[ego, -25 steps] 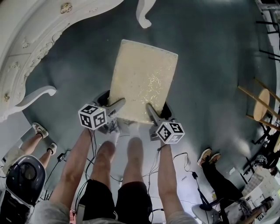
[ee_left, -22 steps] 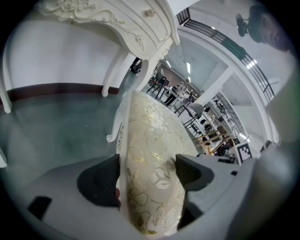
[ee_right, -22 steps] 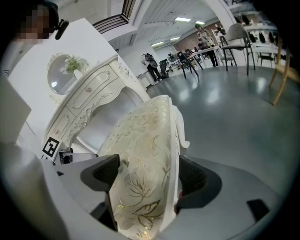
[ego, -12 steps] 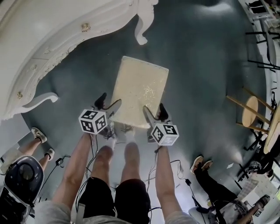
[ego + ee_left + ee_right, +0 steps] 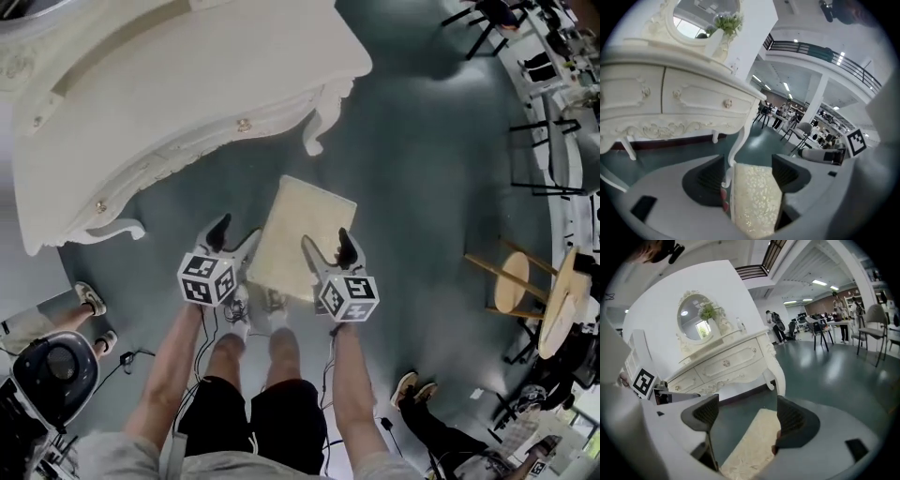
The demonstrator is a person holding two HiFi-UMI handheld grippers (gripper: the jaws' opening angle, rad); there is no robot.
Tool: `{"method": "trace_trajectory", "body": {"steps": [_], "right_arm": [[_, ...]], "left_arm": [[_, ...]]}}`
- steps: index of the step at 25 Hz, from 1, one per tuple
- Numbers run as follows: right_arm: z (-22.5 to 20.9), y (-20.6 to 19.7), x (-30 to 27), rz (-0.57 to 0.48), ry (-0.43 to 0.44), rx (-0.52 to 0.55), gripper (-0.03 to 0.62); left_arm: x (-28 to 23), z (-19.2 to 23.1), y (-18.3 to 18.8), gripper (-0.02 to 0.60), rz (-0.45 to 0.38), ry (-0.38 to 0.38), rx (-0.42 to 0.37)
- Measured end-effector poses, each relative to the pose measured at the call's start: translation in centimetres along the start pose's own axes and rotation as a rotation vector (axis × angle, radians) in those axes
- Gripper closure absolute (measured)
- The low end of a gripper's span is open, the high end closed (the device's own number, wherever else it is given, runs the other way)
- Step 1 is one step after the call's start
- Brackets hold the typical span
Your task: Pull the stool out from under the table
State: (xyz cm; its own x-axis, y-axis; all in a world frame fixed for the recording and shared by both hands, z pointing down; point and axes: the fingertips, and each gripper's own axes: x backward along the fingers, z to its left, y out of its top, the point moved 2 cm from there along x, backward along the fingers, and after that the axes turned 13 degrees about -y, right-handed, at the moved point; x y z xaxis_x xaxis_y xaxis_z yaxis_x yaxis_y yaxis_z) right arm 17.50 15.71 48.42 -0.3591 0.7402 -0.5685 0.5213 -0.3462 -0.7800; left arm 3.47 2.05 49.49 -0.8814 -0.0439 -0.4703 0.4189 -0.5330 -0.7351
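Cream brocade covers the seat of the one stool (image 5: 302, 234), which stands on the grey-green floor (image 5: 422, 169) wholly out from under the one white carved desk (image 5: 187, 84), its far edge close to the desk's curved front leg (image 5: 317, 127) but apart from it. Two tongs are in play, one in each of the person's hands, and each carries one marker cube, so two cubes in all: the left (image 5: 208, 278) and the right (image 5: 349, 297). From the head view the left tongs (image 5: 234, 239) sit at the stool's near left corner and the right tongs (image 5: 328, 248) at its near right corner, so the seat lies between the pair, with the inner jaw of each overlapping an edge of the seat. The left tongs' jaws have just been closing a little, yet they stand wide apart; in the left gripper view the seat shows in the gap between them, running away toward the desk leg, and neither pad presses on it. The right tongs are likewise spread, and in the right gripper view the seat shows in their gap too, nearer the right-hand jaw, with bare floor between it and the other jaw. Neither pair grips anything. On the desk stands one oval mirror (image 5: 693, 317) with one small bunch of greenery (image 5: 708, 311) beside it. The person's two bare legs (image 5: 272, 356) show just behind the stool's near edge.
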Motion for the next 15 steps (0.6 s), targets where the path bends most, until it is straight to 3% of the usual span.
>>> {"method": "trace_trajectory", "body": {"steps": [3,9,12,15], "right_arm": [[3.7,5.0,1.1,-0.044,0.05,0.078,0.194],[10.9,13.8,5.2,-0.122,0.13,0.185,0.205],[14.1,16.9,7.7,-0.167,0.13,0.244,0.375],[17.4,19.3,10.0,-0.201,0.164,0.305,0.407]], "left_arm": [[3.7,-0.8,4.9,0.32,-0.063,0.063,-0.044],[12.4,-3.7,14.3,0.345,-0.191,0.145,-0.098],[16.9,-5.2,17.6,0.376,-0.247,0.199,-0.133],[20.9,-6.6,19.9,0.418,-0.288,0.243,-0.164]]}}
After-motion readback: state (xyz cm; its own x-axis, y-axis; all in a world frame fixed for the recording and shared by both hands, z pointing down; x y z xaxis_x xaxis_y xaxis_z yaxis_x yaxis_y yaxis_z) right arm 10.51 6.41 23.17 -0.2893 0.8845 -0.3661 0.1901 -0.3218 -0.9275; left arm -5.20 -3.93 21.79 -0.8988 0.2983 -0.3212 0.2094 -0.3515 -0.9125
